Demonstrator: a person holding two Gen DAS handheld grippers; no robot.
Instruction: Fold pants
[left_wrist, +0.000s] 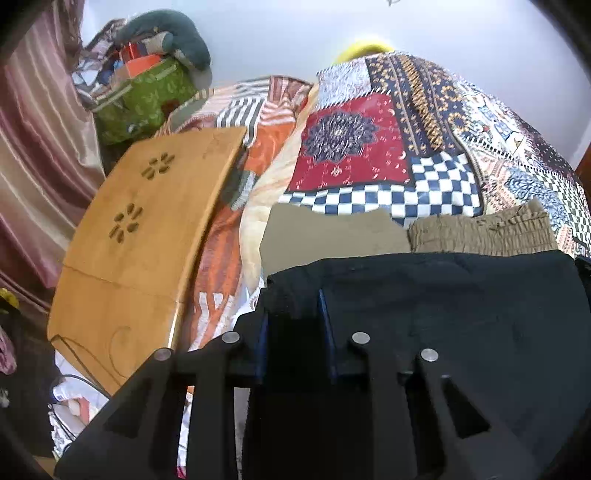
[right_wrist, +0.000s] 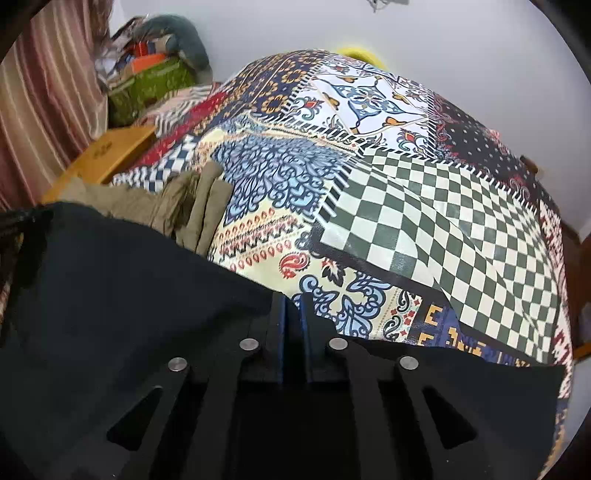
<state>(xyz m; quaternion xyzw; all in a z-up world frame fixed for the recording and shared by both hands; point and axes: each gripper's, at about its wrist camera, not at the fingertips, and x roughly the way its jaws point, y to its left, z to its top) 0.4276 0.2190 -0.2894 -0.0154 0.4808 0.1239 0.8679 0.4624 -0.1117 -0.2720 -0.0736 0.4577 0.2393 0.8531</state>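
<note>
- So, left gripper (left_wrist: 293, 295) fingers narrow, pinching black pants (left_wrist: 461, 295) edge.
- Right gripper (right_wrist: 293, 301) nearly closed, clamping black cloth too.
- Olive pants (right_wrist: 192, 210) folded just beyond, on patchwork bedsheet (right_wrist: 424, 184).

The black pants (left_wrist: 443, 302) are soft, matt cloth. At 12 o'clock from them, the tan pants (left_wrist: 480, 232) are crinkly cloth with a bumpy waistband. The bedspread (right_wrist: 406, 221) is smooth printed cloth with a slight shine. At 9 o'clock, the small table (left_wrist: 140, 236) is smooth, slightly glossy wood. The curtain (left_wrist: 40, 147) at 10 o'clock is shiny cloth. The left gripper (left_wrist: 291, 310) looks like matt black plastic with shiny metal pins.
</note>
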